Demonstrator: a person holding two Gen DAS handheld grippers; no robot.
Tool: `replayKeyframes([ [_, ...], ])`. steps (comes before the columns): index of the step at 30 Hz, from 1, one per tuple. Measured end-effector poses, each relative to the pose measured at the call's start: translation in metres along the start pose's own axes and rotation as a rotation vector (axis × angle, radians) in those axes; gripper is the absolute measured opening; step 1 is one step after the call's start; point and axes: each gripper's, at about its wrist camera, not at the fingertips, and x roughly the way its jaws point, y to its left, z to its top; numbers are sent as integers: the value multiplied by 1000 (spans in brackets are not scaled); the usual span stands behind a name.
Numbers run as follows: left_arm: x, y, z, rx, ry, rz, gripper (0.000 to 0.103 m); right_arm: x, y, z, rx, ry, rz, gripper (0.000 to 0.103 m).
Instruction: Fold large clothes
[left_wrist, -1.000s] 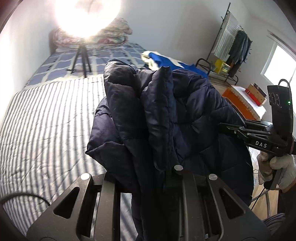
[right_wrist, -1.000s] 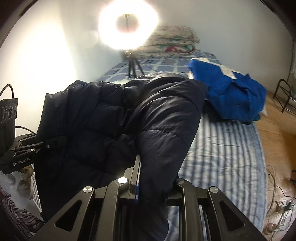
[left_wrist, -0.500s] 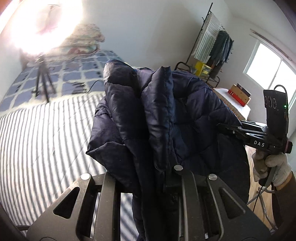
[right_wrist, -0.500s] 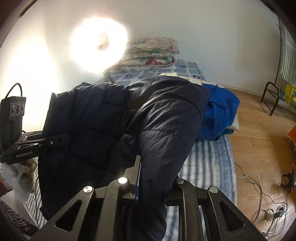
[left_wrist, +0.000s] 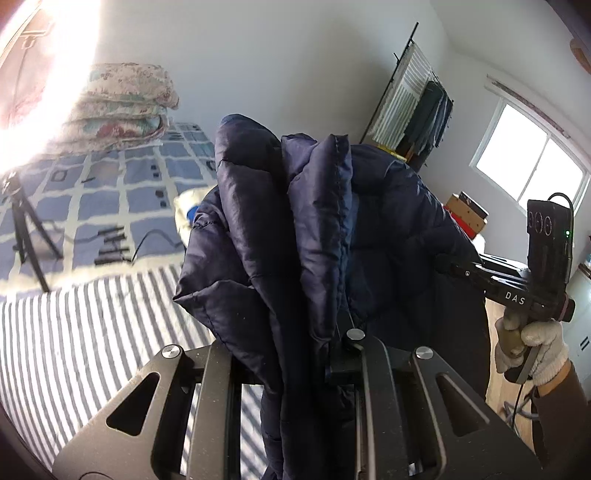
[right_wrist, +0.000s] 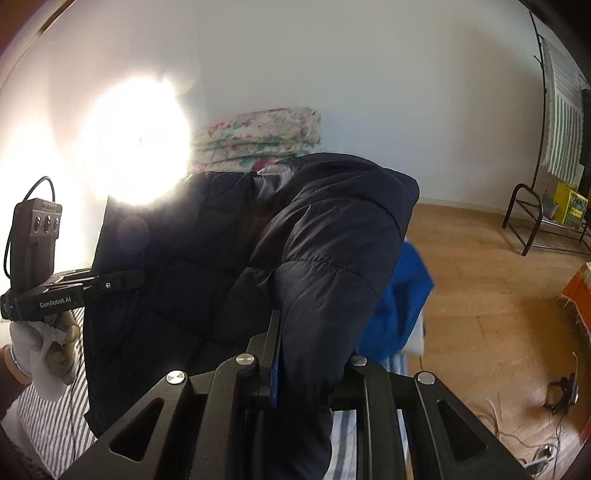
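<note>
Both grippers clamp the navy puffer jacket (left_wrist: 295, 236) – left gripper (left_wrist: 295, 354) frame-centre, right gripper (left_wrist: 448, 263) mid-right – bed (left_wrist: 85, 332) lower left.

Held up over bed (left_wrist: 66, 332) btwn left gripper (left_wrist: 295, 354) & right gripper (right_wrist: 306, 354): jacket (left_wrist: 295, 229). Behind, at headboard end: stacked quilts (left_wrist: 125, 107). Right, by window (left_wrist: 532, 166): clothes rack (left_wrist: 417, 99).
</note>
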Motion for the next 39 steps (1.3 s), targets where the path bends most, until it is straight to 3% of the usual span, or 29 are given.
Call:
replayKeyframes([
  [10, 46, 16, 62, -3, -60, 38, 16, 52, -41, 67, 5, -34, 18, 16],
  [17, 89, 22, 86, -7, -70, 63, 16, 96, -73, 90, 28, -38, 18, 16],
  [27, 141, 47, 84, -73, -43, 71, 16, 158, -106, 81, 24, 34, -8, 16],
  [39, 164, 75, 73, -121, -4, 54, 21, 198, -124, 76, 23, 97, -24, 17],
])
